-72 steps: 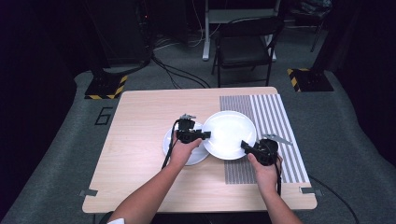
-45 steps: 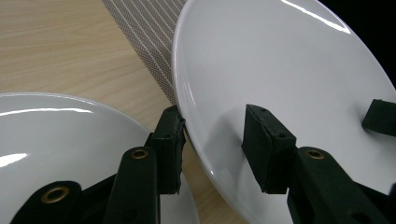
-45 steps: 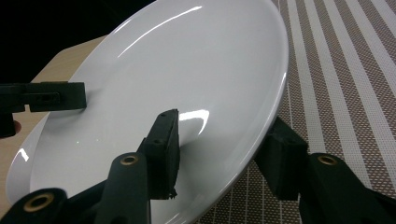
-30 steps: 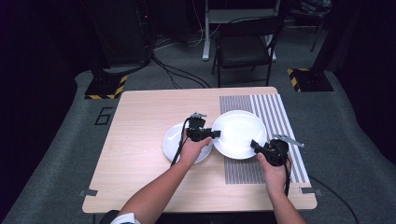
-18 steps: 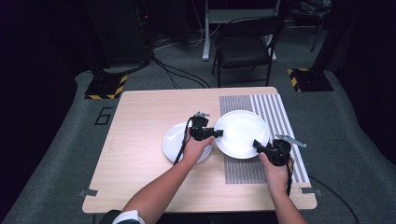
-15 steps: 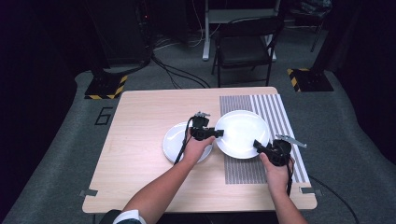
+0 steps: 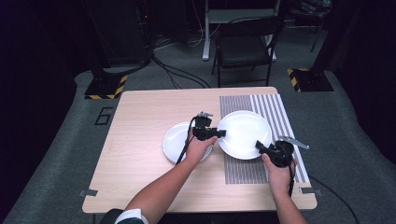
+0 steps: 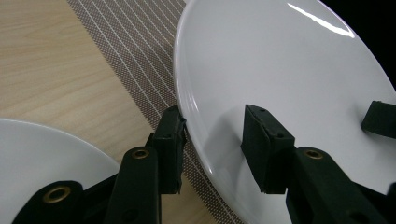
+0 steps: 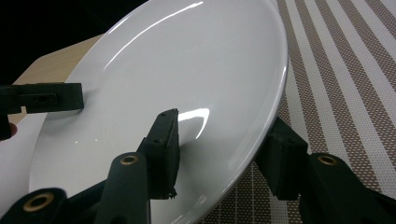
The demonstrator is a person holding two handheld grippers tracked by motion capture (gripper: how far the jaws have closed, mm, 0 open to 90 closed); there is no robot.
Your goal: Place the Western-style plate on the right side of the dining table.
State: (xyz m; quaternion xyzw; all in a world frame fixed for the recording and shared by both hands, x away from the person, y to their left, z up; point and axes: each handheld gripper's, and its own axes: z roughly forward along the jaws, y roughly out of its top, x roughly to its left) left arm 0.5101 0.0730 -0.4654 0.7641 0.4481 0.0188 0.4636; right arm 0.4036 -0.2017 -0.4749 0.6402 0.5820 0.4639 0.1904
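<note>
A large white plate [image 7: 243, 133] hangs tilted just above the striped placemat [image 7: 275, 109], held from two sides. My left gripper [image 7: 222, 133] is shut on its left rim, one jaw under the edge and one on the upper face [image 8: 212, 140]. My right gripper [image 7: 259, 145] is shut on the near right rim in the same way [image 9: 224, 140]. The big plate [image 8: 280, 60] takes up most of the left gripper view, and the same plate [image 9: 187, 70] most of the right gripper view. A smaller white plate [image 7: 175, 142] lies flat on the table under my left hand.
The wooden table [image 7: 140, 121] carries the brown-and-white placemat [image 9: 345, 70] on its right part. A folding chair [image 7: 245, 46] and cables stand on the floor beyond the far edge. The small plate [image 8: 37, 149] lies close to the mat's left border.
Both grippers have carried the large plate to the right, from over the small plate's edge to above the placemat. In the last half second hardly anything has shifted.
</note>
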